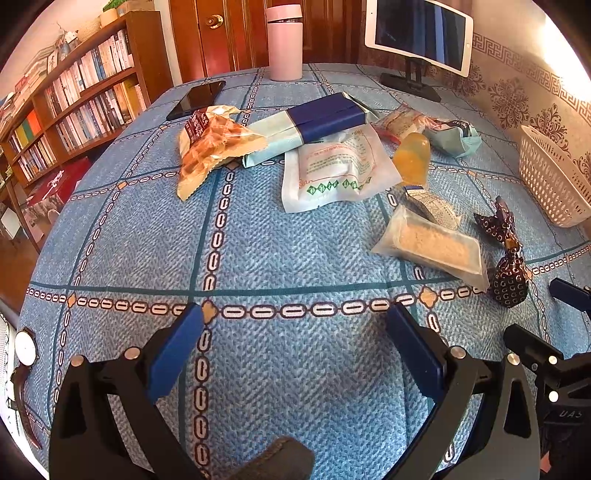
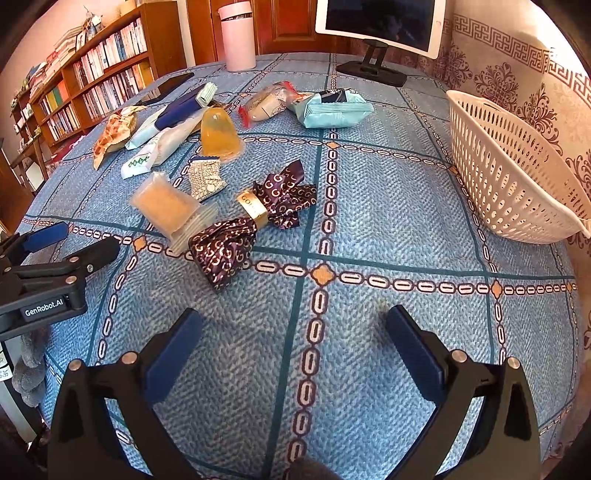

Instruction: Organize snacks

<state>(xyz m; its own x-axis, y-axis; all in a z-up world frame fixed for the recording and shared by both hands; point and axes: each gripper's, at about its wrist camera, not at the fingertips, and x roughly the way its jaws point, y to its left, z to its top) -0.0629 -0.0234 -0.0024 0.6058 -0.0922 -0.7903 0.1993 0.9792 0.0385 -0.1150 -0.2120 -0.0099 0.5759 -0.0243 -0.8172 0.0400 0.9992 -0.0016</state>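
Note:
Several wrapped snacks lie on the blue patterned tablecloth. A waffle pack, a blue and teal pack, a white pouch and an orange jelly cup lie far ahead of my left gripper, which is open and empty. A clear-wrapped crumbly bar and a dark purple candy-shaped wrapper with a gold band lie ahead and left of my right gripper, also open and empty. A white basket stands at the right; its inside is hidden.
A pink tumbler, a tablet on a stand and a black phone sit at the table's far side. A bookshelf stands beyond the left edge. A wristwatch lies at the near left. The left gripper shows in the right wrist view.

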